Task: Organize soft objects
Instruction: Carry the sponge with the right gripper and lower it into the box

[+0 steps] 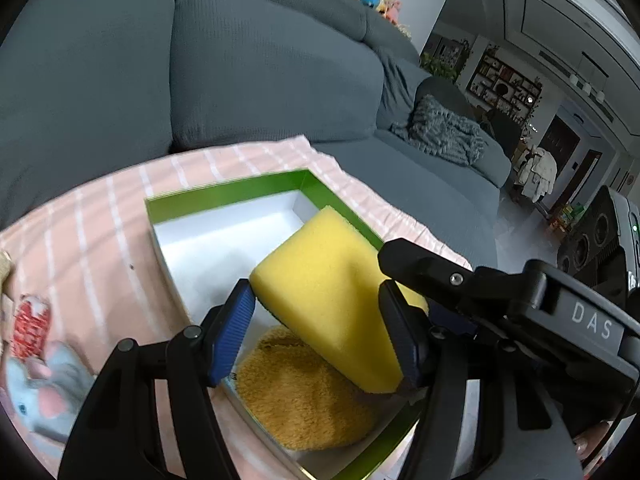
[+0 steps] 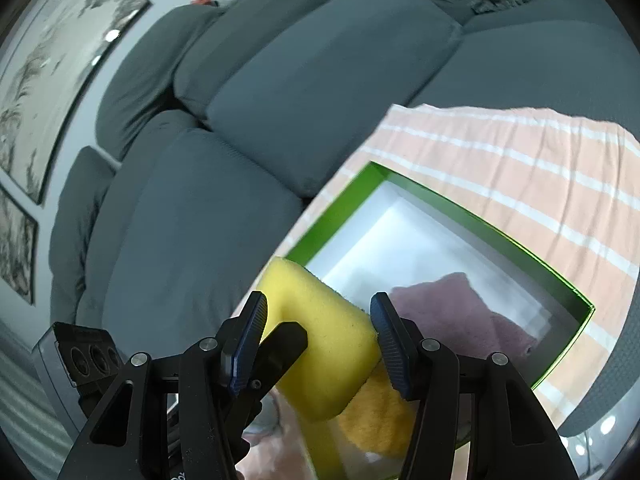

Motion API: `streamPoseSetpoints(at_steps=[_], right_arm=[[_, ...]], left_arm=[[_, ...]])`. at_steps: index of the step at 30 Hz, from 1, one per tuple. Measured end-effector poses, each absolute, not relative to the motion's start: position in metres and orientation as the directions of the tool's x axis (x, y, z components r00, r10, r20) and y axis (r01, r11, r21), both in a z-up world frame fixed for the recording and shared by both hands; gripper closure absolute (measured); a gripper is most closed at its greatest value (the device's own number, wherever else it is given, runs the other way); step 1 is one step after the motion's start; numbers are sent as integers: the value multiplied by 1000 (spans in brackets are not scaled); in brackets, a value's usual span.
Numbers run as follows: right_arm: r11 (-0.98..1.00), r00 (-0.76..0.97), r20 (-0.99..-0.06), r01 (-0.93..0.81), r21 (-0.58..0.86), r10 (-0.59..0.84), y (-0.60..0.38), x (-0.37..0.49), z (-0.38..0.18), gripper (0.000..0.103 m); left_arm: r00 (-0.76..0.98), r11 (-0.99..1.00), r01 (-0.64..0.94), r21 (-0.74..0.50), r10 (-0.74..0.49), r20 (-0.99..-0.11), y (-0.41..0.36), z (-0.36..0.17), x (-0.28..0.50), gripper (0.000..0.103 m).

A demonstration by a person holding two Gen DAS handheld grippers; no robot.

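A big yellow sponge (image 1: 340, 296) sits tilted between the blue pads (image 1: 232, 332) of the left gripper (image 1: 320, 332). The right gripper (image 1: 404, 256) reaches in from the right and touches the sponge too. Under the sponge is a green box (image 1: 224, 196), white inside, with a fuzzy orange cloth (image 1: 300, 396) in it. The box rests on a pink striped cloth (image 1: 100, 232). A gray stuffed mouse (image 1: 40, 396) lies at the left.

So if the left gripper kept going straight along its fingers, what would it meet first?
The yellow sponge: it already sits between the left gripper fingers. Beyond it, probably the white floor of the green box, though depth is unclear.
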State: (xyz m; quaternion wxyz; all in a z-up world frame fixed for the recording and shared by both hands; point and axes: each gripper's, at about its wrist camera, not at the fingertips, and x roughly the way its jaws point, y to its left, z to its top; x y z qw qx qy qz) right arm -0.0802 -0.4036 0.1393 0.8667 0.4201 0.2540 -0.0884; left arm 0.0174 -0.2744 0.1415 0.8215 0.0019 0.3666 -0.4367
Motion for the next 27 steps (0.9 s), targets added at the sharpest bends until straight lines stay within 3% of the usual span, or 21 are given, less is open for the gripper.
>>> streamPoseSetpoints(at_steps=[15, 27], right_arm=[[578, 790, -613, 487, 654, 28, -422, -78, 111, 46], [588, 762, -648, 526, 615, -4, -421, -74, 109, 46]], left_arm=[[240, 623, 689, -371, -679, -694, -297, 109, 26, 41], [229, 631, 680, -374, -667, -709, -299, 101, 26, 41]])
